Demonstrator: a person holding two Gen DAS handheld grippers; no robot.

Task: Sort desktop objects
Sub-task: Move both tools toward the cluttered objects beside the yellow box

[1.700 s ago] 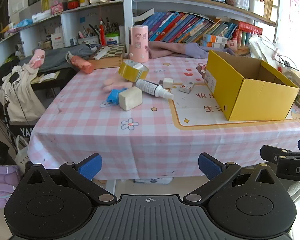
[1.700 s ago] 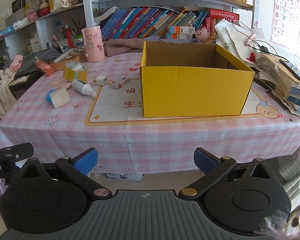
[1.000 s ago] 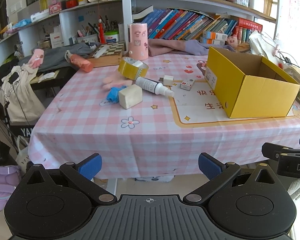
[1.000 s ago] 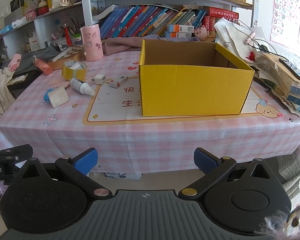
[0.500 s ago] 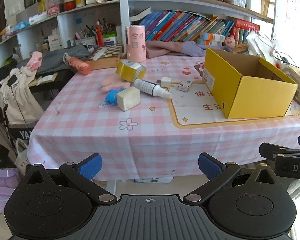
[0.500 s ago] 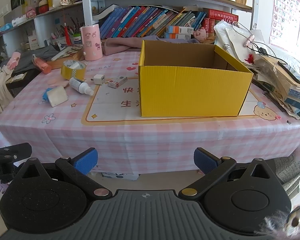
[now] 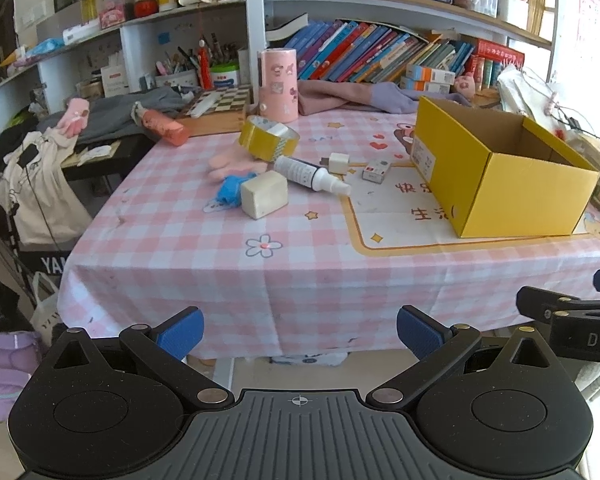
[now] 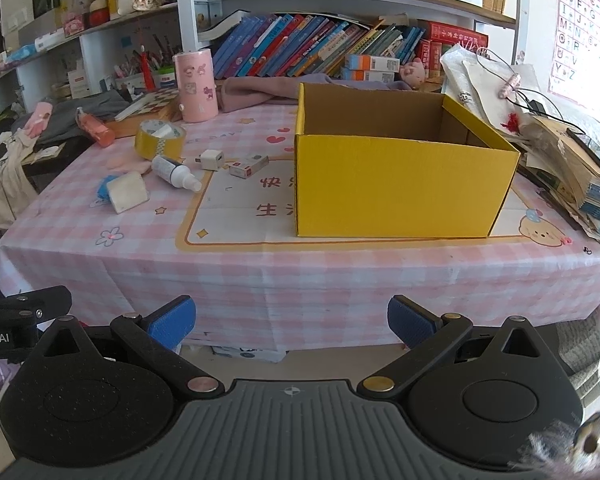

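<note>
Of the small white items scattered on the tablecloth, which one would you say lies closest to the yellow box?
The little white carton with a red end, lying just left of the yellow box. The white charger plug, spray bottle and cream block all sit farther left.

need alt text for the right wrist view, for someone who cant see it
An open, apparently empty yellow cardboard box sits on a pink checked tablecloth. Left of it lie a roll of yellow tape, a spray bottle, and a white charger plug. The open right gripper hovers before the table.
</note>
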